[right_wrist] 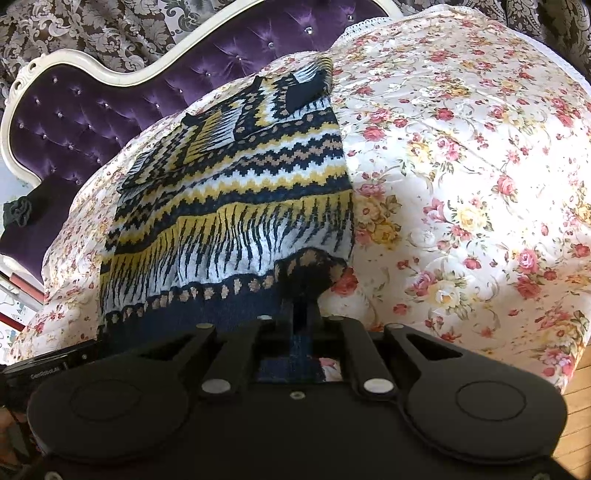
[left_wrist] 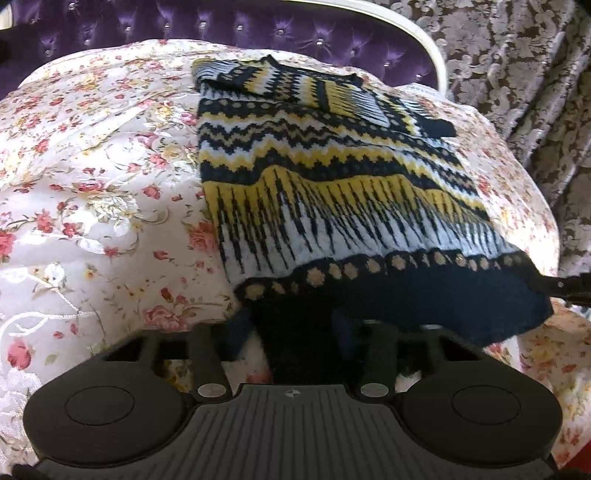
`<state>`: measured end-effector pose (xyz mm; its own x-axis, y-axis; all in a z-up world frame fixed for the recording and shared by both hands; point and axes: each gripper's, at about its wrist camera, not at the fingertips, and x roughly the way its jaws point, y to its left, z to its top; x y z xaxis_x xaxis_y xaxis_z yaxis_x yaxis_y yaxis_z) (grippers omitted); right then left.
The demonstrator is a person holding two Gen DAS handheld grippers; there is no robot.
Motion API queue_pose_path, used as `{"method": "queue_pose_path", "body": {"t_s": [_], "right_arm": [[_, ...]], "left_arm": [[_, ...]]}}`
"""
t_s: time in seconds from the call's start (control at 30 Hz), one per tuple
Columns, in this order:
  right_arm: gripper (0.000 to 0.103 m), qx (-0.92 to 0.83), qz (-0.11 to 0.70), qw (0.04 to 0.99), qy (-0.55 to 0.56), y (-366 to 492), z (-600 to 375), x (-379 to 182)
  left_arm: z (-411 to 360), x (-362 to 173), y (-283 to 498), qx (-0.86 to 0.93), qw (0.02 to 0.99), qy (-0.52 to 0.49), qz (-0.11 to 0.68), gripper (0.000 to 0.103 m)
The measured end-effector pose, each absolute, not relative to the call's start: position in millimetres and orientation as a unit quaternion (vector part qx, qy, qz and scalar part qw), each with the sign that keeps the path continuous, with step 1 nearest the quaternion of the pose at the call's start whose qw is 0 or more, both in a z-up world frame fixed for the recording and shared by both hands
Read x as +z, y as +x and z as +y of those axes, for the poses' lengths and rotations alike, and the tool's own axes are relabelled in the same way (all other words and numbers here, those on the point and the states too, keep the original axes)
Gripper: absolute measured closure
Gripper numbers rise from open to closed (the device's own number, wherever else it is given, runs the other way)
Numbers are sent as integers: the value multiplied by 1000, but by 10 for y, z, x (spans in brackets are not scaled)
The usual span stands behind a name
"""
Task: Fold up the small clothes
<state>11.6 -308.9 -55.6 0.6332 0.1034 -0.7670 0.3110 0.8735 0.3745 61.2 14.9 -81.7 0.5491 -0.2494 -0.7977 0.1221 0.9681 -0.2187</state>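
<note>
now the navy hem of the yellow, white and navy zigzag-knit sweater (left_wrist: 332,177) is pinched at its two near corners, the left gripper (left_wrist: 295,325) and the right gripper (right_wrist: 301,314) each clamped on it. both corners are best lifted together and carried level toward the far folded sleeves. the rest is spread on the floral quilted bedspread (left_wrist: 92,166).

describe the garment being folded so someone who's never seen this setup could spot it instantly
Start at the bed with the purple tufted headboard, covered by a white quilt printed with pink and yellow roses. On that quilt lies one knitted sweater, sleeves already folded across its top. Nothing else there has its navy, yellow and white zigzag bands and wide navy hem; both grippers pinch that hem.
</note>
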Motion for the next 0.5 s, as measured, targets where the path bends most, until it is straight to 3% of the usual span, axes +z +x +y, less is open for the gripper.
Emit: {"method": "queue_pose_path", "body": {"t_s": [0.03, 0.3, 0.5], "right_arm": [[89, -59, 423, 870, 245, 114, -3092, -557], [89, -21, 414, 860, 297, 77, -3066, -519], [89, -29, 441, 857, 263, 183, -2941, -550]], "left_arm": [[160, -817, 624, -106, 876, -73, 465, 94], [566, -422, 533, -95, 903, -116, 402, 95], [574, -561, 549, -102, 886, -115, 438, 95]]}}
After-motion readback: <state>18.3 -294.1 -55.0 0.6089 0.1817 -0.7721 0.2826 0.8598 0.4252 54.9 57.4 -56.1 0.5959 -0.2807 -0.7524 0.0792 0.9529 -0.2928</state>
